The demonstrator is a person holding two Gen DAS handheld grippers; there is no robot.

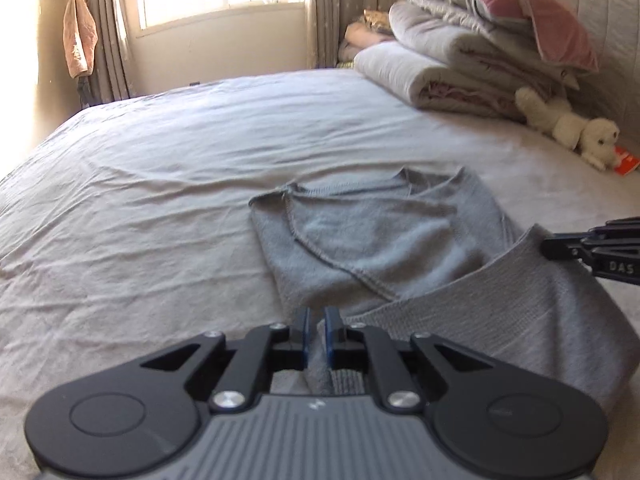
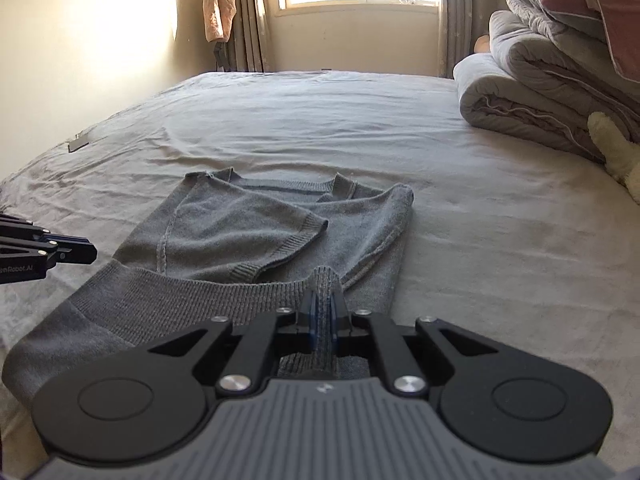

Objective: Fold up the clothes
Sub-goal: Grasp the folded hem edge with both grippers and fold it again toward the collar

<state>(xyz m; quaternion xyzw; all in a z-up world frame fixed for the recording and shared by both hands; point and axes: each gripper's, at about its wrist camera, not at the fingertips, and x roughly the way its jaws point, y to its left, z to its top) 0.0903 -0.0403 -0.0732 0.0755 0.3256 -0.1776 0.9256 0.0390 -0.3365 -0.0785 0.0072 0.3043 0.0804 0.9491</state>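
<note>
Lying on the bed sheet, the grey sweater had its ribbed hem lifted between both tools: left gripper and right gripper each clamped a hem corner.

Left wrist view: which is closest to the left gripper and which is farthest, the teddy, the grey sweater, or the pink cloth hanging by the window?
1. The grey sweater: its hem is pinched in the jaws of the left gripper.
2. The teddy: far right on the bed, beside the stacked bedding.
3. The pink cloth: hanging by the curtain, upper left, beyond the bed.
</note>
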